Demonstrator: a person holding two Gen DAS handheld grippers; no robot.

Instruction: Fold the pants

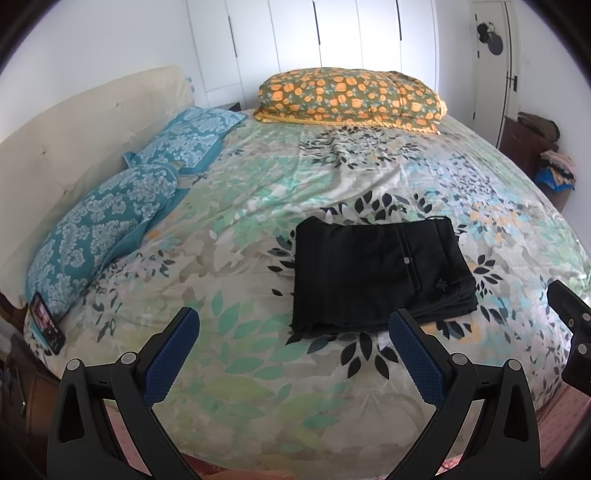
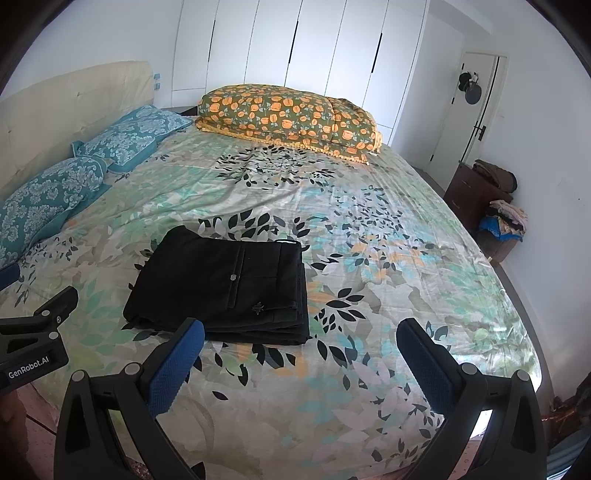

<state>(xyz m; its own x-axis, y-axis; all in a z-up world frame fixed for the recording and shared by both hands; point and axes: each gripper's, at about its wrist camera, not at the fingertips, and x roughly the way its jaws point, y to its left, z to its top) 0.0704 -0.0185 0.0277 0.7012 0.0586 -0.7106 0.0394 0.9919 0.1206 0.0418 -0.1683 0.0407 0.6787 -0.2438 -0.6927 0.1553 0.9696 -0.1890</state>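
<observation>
I see my left gripper [image 1: 293, 326] with fingers spread wide, empty, short of the bed [image 1: 258, 369]. The folded black pants [image 1: 380, 275] lie at one o'clock. My right gripper [image 2: 300, 338] gapes likewise, pants at eleven.

Bright even daylight, soft shadows, sharp centre, strong fisheye bending (black vignette at corners), mild glare at right.

A leaf-print bedsheet [image 1: 258, 192] covers the bed, with two teal patterned pillows [image 1: 110, 221] by the cream headboard [image 1: 74, 140]. An orange-flowered folded quilt [image 1: 351, 98] lies at the far side, before white wardrobe doors [image 1: 332, 33].
</observation>
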